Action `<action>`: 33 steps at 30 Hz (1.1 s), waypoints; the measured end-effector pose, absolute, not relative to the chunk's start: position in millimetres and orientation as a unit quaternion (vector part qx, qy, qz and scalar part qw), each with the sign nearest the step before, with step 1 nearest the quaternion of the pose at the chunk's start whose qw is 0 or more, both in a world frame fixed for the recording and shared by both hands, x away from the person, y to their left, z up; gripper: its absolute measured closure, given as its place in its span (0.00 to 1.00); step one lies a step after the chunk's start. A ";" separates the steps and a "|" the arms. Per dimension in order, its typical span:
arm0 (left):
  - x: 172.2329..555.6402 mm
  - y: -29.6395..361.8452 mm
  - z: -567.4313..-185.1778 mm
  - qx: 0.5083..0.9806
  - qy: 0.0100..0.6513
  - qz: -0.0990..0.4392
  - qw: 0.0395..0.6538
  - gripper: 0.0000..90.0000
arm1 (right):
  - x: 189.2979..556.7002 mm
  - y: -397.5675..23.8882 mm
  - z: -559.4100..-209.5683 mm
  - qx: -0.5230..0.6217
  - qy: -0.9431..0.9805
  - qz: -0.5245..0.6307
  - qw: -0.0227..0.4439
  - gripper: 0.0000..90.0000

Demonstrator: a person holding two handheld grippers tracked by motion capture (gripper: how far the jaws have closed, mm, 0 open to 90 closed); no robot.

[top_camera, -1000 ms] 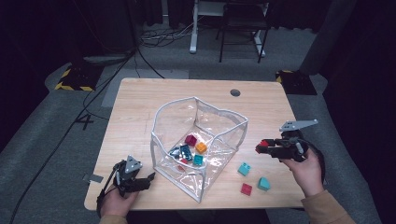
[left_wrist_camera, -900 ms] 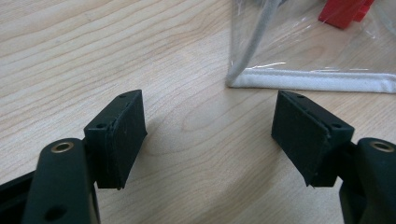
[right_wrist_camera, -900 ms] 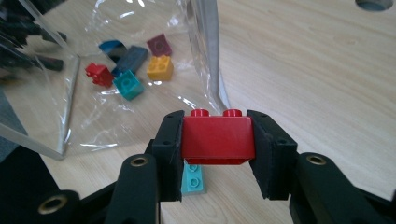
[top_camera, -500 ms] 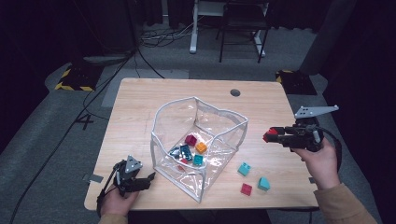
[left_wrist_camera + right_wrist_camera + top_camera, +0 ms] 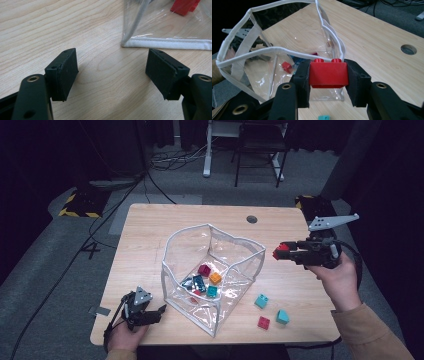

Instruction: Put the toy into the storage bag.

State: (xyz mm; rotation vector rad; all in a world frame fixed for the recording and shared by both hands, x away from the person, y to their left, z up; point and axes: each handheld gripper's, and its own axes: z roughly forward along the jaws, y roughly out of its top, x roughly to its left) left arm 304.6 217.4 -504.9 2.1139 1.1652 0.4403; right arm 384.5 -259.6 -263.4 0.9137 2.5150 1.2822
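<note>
We have lifted our right gripper (image 5: pixel 278 253), jaws clamped on the red two-stud plastic brick (image 5: pixel 281 251), up off the pale wooden table (image 5: pixel 165 227). It has travelled away from the loose bricks at the table's near right edge, and now hangs level just beside the clear plastic bin's (image 5: pixel 212 265) right wall.

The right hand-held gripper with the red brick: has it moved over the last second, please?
Yes. The right hand-held gripper, shut on the red brick, has risen and come level with the clear bag's rim, away from the loose bricks.
</note>
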 end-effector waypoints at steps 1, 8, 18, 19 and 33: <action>304.6 217.4 -504.9 0.811 0.447 0.169 0.337 0.29 | 386.6 -251.6 -258.5 0.301 0.847 0.430 0.087 0.65; 304.6 217.3 -505.0 0.810 0.448 0.168 0.338 0.29 | 393.8 -222.7 -245.1 0.281 0.856 0.427 0.085 0.65; 304.7 217.5 -504.9 0.811 0.447 0.168 0.338 0.29 | 407.1 -169.6 -240.9 0.251 0.876 0.404 0.082 0.65; 304.6 217.3 -505.0 0.810 0.449 0.167 0.338 0.29 | 408.3 -163.7 -241.5 0.249 0.878 0.401 0.081 0.65; 304.7 217.5 -505.1 0.810 0.448 0.166 0.339 0.29 | 421.0 -100.0 -253.9 0.225 0.896 0.380 0.051 0.65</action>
